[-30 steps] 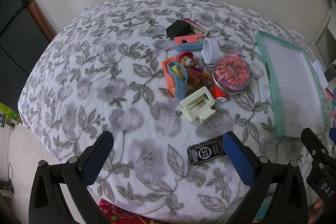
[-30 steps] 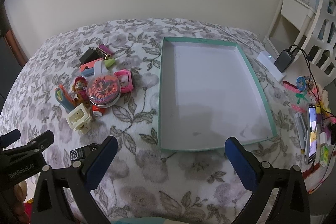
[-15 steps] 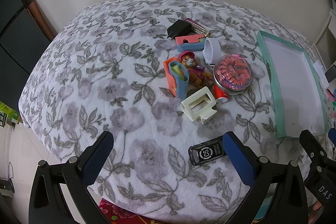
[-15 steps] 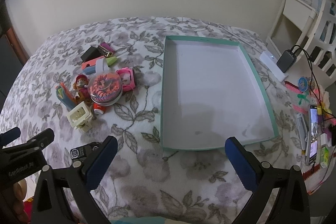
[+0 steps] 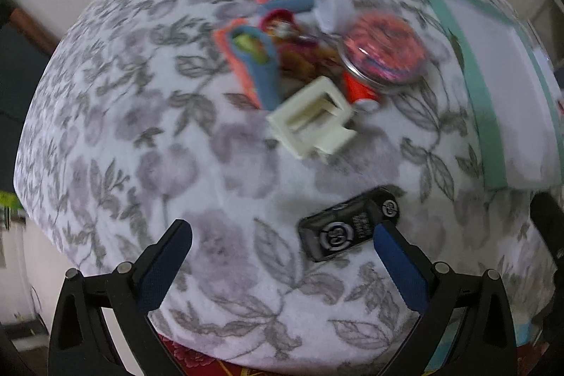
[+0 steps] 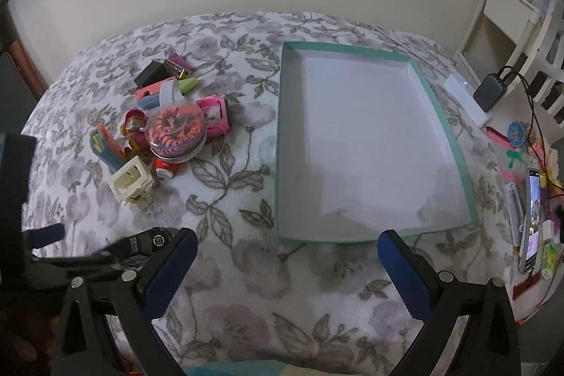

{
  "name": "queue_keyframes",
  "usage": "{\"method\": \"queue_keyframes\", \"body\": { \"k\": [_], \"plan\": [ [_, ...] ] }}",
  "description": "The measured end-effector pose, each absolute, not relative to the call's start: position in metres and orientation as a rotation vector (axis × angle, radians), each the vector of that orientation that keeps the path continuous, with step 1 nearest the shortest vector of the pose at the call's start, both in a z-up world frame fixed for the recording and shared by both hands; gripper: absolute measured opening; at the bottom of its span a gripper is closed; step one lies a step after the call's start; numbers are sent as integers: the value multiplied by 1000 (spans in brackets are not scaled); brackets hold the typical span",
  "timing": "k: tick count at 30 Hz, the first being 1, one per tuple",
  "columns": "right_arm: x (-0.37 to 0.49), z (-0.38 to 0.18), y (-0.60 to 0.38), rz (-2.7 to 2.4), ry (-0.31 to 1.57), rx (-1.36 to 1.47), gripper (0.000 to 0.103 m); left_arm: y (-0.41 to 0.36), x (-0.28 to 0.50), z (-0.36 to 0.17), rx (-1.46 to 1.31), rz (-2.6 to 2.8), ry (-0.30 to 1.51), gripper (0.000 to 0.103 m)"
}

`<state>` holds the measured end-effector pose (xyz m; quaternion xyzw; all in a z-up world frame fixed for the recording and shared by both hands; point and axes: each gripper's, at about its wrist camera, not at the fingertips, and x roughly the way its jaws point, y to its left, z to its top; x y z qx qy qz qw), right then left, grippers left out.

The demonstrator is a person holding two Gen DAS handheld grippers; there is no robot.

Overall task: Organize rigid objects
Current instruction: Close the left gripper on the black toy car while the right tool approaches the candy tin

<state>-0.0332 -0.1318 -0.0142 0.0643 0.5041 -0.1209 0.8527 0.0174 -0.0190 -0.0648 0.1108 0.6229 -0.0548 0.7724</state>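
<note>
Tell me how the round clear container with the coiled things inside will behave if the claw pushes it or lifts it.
The round container looks rigid, so it should not bend in a grip. Its smooth, curved wall may slip between the flat pads. It seems to rest partly on the small red tube, not flat on the blanket, so a push could tip it or shift its neighbours.

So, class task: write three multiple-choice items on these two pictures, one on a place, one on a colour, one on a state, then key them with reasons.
1. Where does the black case lie?
A. in the tray
B. on the floral cover near the left tool
C. on the round tin

2. What colour is the tray rim?
A. teal
B. red
C. black

3. What state is the right tool in?
A. shut on the clip
B. open, holding nothing
C. shut on the tray

Key: B, it sits on the cover beside one blue pad; A, its walls are teal; B, the pads stand wide apart.
</note>
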Motion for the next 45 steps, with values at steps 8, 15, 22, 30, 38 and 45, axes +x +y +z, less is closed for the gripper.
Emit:
{"method": "queue_keyframes", "body": {
  "k": [8, 15, 22, 30, 38, 45],
  "plan": [
    [-26, -14, -138, -262, 1056, 160, 103, -50, 9, -74, 392, -196, 1336, 86],
    [-20, -19, -145, -268, 1072, 194, 103, -77, -4, -75, 494, -279, 1331, 75],
    [-16, -19, -144, -253, 1067, 214, 103, -80, -7, -75, 477, -290, 1347, 57],
    [-1, -21, -136, -233, 1073, 211, 103, -30, 17, -67, 355, -286, 1384, 42],
    [14, -14, -115, -199, 1058, 153, 103, 18, 37, -60, 159, -256, 1404, 36],
    [26, -13, -98, -160, 1054, 121, 103, 57, 51, -42, 81, -188, 1338, 33]
  ]
}}
